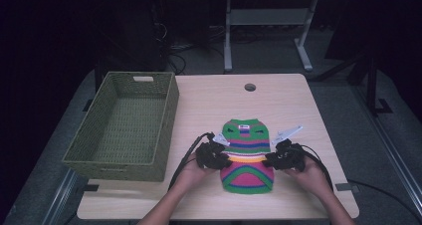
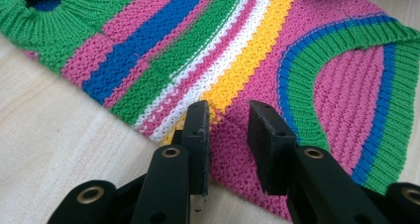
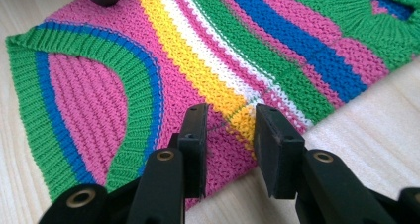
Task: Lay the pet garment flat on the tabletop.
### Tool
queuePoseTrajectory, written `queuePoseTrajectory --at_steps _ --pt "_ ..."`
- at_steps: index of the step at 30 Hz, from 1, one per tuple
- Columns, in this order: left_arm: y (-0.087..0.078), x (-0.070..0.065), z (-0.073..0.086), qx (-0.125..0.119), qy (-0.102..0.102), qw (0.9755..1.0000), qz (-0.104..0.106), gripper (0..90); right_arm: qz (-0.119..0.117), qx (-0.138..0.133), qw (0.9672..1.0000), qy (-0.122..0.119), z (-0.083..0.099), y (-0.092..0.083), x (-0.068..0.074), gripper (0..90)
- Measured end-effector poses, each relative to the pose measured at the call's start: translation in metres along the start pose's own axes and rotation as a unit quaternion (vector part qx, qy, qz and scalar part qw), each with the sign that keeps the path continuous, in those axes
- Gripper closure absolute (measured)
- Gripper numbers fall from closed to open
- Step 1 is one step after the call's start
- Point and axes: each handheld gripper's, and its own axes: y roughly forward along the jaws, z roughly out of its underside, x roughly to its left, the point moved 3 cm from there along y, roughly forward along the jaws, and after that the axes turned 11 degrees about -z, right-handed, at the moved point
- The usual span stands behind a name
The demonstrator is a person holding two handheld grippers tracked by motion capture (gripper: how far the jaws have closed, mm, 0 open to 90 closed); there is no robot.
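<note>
The striped knitted sweater (image 1: pixel 247 155) lies flat on the tabletop (image 1: pixel 209 100), right of the basket (image 1: pixel 124 125). It is soft, light and floppy, so I take its side edges. My left gripper (image 2: pixel 228 122) and right gripper (image 3: pixel 230 122) straddle those edges with jaws parted, not yet pinching.

Bare surface (image 1: pixel 278 95) beyond both tongs, past the striped knit garment (image 1: pixel 247 155): open passage. Woven basket (image 1: pixel 124 128) well to the left of the left tongs (image 1: pixel 226 157), walls upright, blocking low sideways travel there. Narrow free strip between basket and left tongs. Open surface right of the right tongs (image 1: pixel 266 160), up to the edge. Round hole (image 1: pixel 250 87) far ahead.
</note>
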Motion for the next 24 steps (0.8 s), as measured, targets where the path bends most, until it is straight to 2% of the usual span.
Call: queuePoseTrajectory --at_steps 5,10,11,13,14,19,21,22,23,24 --pt "0.003 0.003 -0.003 -0.002 -0.01 0.9999 -0.004 69.3 0.004 -0.002 1.0 -0.002 -0.001 0.0 -0.003 65.5" --pt "0.006 0.007 -0.01 0.01 0.001 0.9999 -0.011 68.1 0.011 0.009 0.9999 0.0 -0.006 0.0 -0.008 64.6" --pt "0.007 0.007 -0.01 0.003 -0.008 0.9999 -0.012 68.0 0.012 0.01 0.9999 -0.001 -0.007 0.0 -0.009 64.5" --pt "0.008 0.009 -0.011 0.004 -0.006 0.9999 -0.012 67.9 0.013 0.011 0.9999 0.004 -0.009 0.0 -0.012 64.4" --pt "0.009 0.009 -0.012 -0.001 -0.016 0.9998 -0.012 68.0 0.013 0.009 0.9999 0.003 -0.009 0.0 -0.013 64.4" --pt "0.012 0.011 -0.013 -0.009 -0.018 0.9996 -0.019 67.9 0.01 -0.004 0.9997 0.022 -0.009 -0.002 -0.021 63.9" --pt "0.013 0.011 -0.014 -0.014 -0.024 0.9994 -0.021 68.0 0.015 -0.006 0.9996 0.022 -0.009 -0.002 -0.023 63.9" --pt "0.013 0.012 -0.014 -0.012 -0.019 0.9995 -0.022 68.0 0.016 -0.007 0.9996 0.021 -0.009 -0.002 -0.024 63.9" --pt "0.015 0.012 -0.015 -0.018 -0.029 0.9992 -0.023 68.0 0.016 -0.011 0.9994 0.028 -0.009 -0.002 -0.025 63.8" --pt "0.015 0.013 -0.015 -0.018 -0.028 0.9992 -0.023 68.0 0.016 -0.013 0.9993 0.03 -0.009 -0.002 -0.026 63.8"
